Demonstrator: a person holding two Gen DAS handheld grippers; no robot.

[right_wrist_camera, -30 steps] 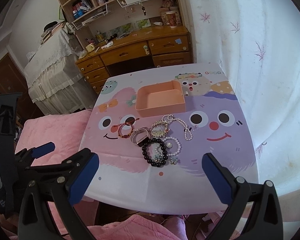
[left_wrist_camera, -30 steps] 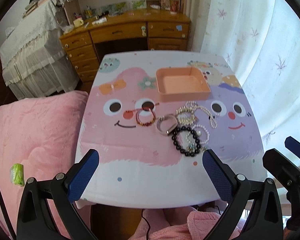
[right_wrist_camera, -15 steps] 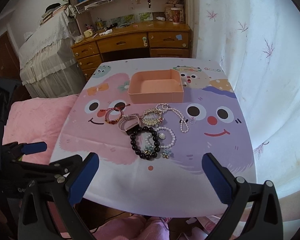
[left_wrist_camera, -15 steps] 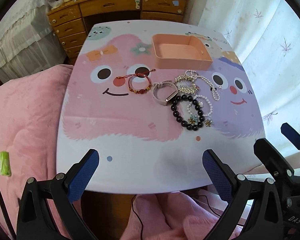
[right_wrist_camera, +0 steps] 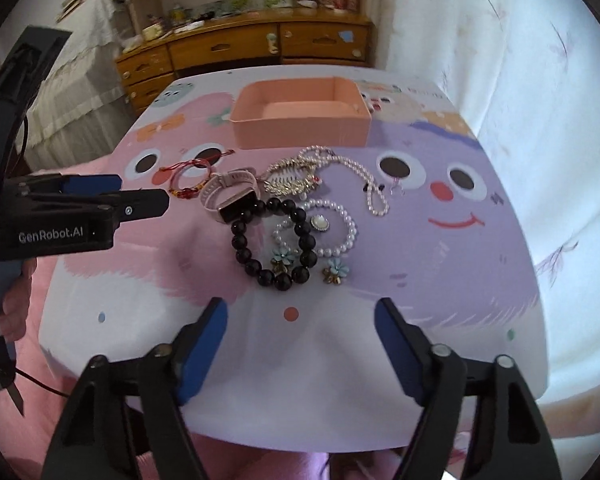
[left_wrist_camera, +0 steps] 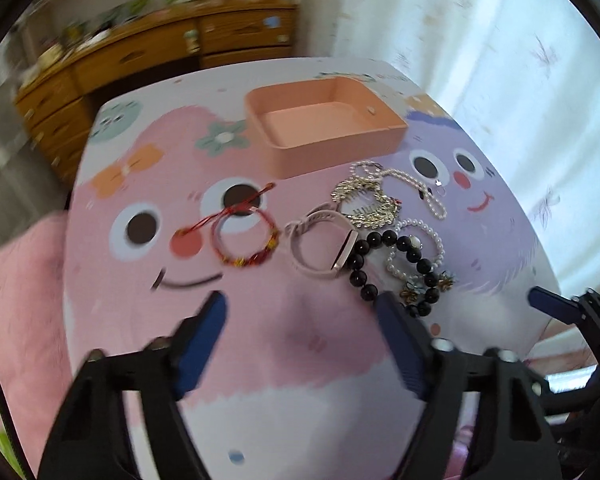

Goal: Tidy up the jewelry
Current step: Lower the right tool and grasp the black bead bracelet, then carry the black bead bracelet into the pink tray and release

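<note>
Both claws, left claw point(left_wrist_camera: 300, 316) and right claw point(right_wrist_camera: 300, 316), have just been closing to a half-open gap with nothing between them, now lower over the table point(right_wrist_camera: 440, 292) than before. Only the right view shows the left claw sideways, beside the red string bracelet point(right_wrist_camera: 190, 180). The jewelry lies just before the empty pink tray point(right_wrist_camera: 300, 120), bare table between it and the near edge.

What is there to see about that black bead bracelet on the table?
The black bead bracelet is a closed ring of large, glossy round beads lying flat on the cartoon-print table. It overlaps the pearl bracelet and a blue flower charm, and touches the pink watch. No fingers touch it.
</note>
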